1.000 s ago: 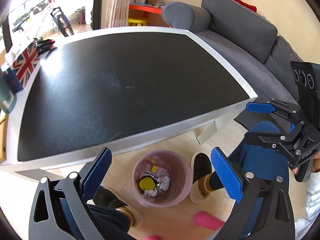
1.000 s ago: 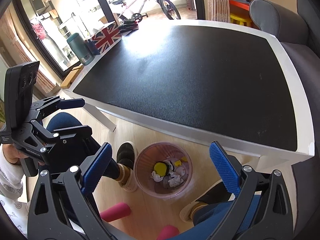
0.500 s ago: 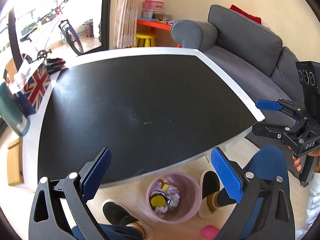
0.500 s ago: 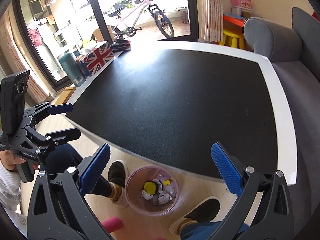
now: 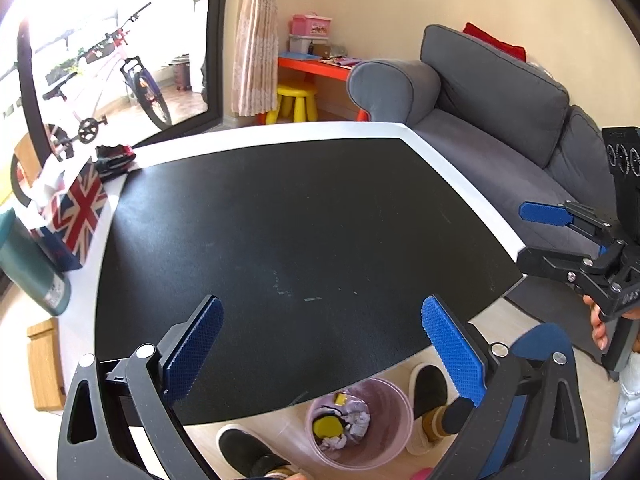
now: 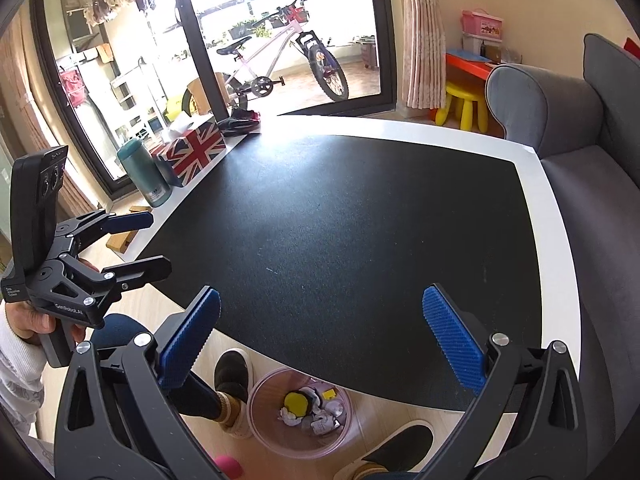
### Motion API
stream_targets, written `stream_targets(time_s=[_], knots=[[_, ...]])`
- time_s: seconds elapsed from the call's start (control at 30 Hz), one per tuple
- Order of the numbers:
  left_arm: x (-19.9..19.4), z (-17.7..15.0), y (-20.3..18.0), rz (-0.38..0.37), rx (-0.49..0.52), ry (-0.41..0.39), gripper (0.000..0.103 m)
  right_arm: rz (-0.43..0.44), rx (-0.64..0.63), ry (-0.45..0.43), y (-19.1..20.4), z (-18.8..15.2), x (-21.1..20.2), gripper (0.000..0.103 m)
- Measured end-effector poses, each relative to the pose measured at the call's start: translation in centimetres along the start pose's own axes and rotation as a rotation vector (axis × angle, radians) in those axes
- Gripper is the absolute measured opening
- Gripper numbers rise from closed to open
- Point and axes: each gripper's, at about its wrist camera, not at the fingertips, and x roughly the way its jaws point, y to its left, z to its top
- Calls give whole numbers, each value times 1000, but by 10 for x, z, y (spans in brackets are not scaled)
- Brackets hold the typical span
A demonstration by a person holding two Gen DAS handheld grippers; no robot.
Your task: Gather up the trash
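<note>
A translucent pink trash bin (image 5: pixel 394 420) (image 6: pixel 264 420) stands on the floor below the near table edge, between the person's feet. Inside lie crumpled white paper (image 5: pixel 356 420) (image 6: pixel 320 420) and a yellow round piece (image 5: pixel 325 426) (image 6: pixel 296 401). My left gripper (image 5: pixel 320 344) is open and holds nothing, raised over the black tabletop (image 5: pixel 304 220) (image 6: pixel 360 220). My right gripper (image 6: pixel 320 336) is also open with nothing between its fingers. Each gripper shows in the other's view: the right gripper (image 5: pixel 556 232) beside the sofa, the left gripper (image 6: pixel 136 244) off the table's left edge.
A Union Jack tissue box (image 5: pixel 74 208) (image 6: pixel 192 152) and a teal bottle (image 5: pixel 28 264) (image 6: pixel 144 176) stand on the table's white left border. A grey sofa (image 5: pixel 500 112) (image 6: pixel 580 200) runs along the right side. A yellow stool (image 5: pixel 298 100), an orange desk and a bicycle (image 6: pixel 280 64) are beyond the table.
Both grippers have risen and tilted up from over the bin toward the tabletop. The bin has slid to the bottom of both views. Both stay open.
</note>
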Motion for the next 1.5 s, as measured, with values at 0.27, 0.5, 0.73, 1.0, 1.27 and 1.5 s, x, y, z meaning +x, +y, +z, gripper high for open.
stream_targets(time_s=[0.27, 0.5, 0.73, 1.0, 1.27, 1.5], knots=[[6, 1, 1, -11, -14, 23, 97, 4, -7, 4, 2, 1, 3, 99], [6, -2, 2, 9, -38, 5, 97, 5, -4, 4, 2, 3, 4, 100], [4, -1, 2, 27, -29, -4, 97, 3, -5, 4, 2, 3, 4, 100], [3, 0, 3, 29, -34, -1, 97, 4, -4, 9, 0, 4, 6, 99], [4, 1, 2, 23, -30, -3, 97, 1, -3, 7, -1, 4, 6, 99], [6, 1, 3, 17, -31, -3, 97, 0, 0, 9, -3, 4, 7, 100]])
